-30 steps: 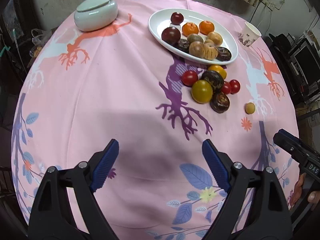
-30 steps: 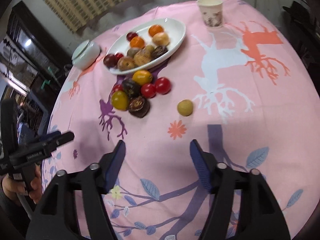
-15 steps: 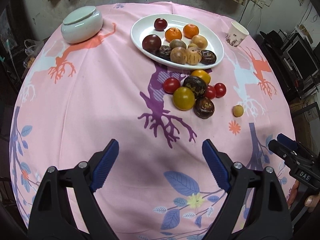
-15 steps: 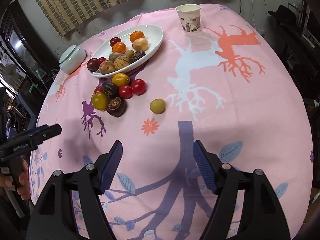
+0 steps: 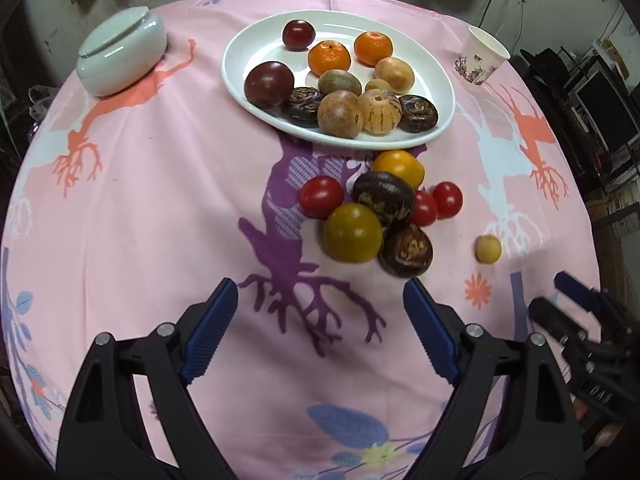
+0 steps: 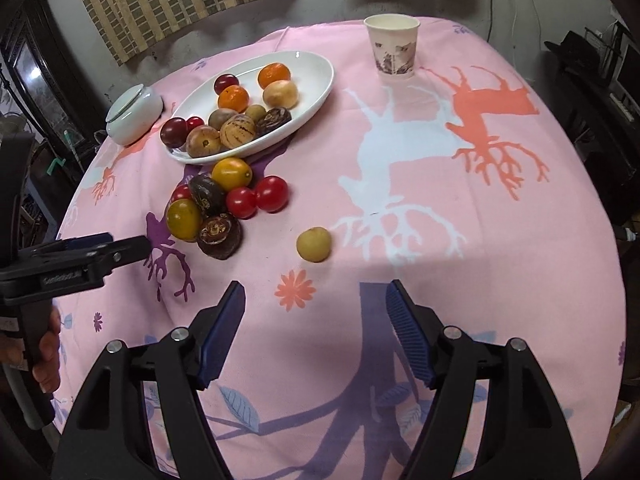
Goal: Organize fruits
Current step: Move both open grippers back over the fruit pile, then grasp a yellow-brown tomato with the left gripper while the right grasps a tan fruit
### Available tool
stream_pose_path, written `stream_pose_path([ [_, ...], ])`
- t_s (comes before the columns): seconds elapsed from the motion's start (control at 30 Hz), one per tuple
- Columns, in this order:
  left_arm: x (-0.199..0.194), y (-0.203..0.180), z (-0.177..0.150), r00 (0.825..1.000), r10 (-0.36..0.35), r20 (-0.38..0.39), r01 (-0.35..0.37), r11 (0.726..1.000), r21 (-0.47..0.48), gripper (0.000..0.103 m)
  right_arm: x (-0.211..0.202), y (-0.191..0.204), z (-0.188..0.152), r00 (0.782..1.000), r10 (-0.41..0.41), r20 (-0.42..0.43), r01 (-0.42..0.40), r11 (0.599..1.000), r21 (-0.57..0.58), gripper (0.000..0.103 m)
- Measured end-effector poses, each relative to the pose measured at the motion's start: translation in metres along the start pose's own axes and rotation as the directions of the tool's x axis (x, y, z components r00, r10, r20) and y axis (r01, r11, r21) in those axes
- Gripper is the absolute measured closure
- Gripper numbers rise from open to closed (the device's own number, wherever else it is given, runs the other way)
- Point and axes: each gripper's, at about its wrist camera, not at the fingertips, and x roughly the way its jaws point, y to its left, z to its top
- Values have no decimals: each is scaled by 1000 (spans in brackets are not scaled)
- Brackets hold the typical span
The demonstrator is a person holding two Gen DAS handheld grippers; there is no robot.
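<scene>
Pink tablecloth (image 5: pixel 160 184) is covering the round table. White oval plate (image 5: pixel 248 46) is holding ten fruits: two oranges (image 5: pixel 329 56), two dark red plums (image 5: pixel 269 84), two dark wrinkled ones, four tan or striped ones. Lidded white bowl (image 5: pixel 122 56) is sitting left of the plate, contents hidden. Paper cup (image 5: pixel 480 56) is standing right of it, looking empty in the right wrist view. Loose cluster (image 5: pixel 372 210) is lying just in front of the plate: seven fruits, three red, two yellow, two dark. One small yellow fruit (image 6: pixel 313 244) is sitting apart, near the right gripper (image 6: pixel 316 334). Left gripper (image 5: pixel 320 332) is hanging open, gripping nothing; the right gripper's jaws are gaping too, nothing between them.
</scene>
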Motion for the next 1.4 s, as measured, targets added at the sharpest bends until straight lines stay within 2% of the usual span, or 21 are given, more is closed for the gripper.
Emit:
stream_pose_path([
  [0.17,16,-2,13,999,-45,-21,44,998,-37,18,15,-1,3,999,30,-33,-30,999,20,30],
  [0.23,23,-1,17,997,-67,-36,63,994,-84,18,19,-3,5,999,33,-35,-32,999,30,30],
  [0.3,28,-3,20,999,-37,-37,34,996,-86,18,23,-5,6,999,29,-36,-28,999,42,30],
  [0.37,33,-3,21,998,-47,-47,42,994,-100,19,25,-6,6,999,38,-37,-36,998,50,30],
  [0.53,46,-4,23,998,-21,-63,16,997,-82,37,26,-6,7,999,24,-27,-23,999,32,30],
  [0.73,57,-8,28,997,-2,-72,-4,997,-79,36,27,-6,7,999,23,-27,-23,999,23,30],
  [0.87,60,-16,28,997,35,-65,-37,999,-19,36,28,-4,6,999,25,-36,-24,1000,20,30],
  [0.9,60,-18,28,997,49,-62,-50,999,-9,40,29,-4,6,999,25,-42,-24,999,22,30],
  [0.93,59,-17,27,997,54,-54,-54,999,-4,50,29,-5,5,999,24,-45,-23,999,25,30],
  [1.0,55,-11,26,998,49,-47,-49,999,-18,63,27,-5,6,999,23,-43,-21,999,28,30],
  [1.07,52,-2,24,998,16,-58,-19,999,-48,63,26,-4,7,999,20,-42,-19,1000,23,30],
  [1.27,33,14,10,999,16,-39,-19,998,-63,63,24,-4,7,999,13,-49,-12,1000,25,30],
  [1.4,16,19,-6,999,24,-24,-25,999,-35,63,26,1,5,998,7,-64,-7,1000,7,30],
])
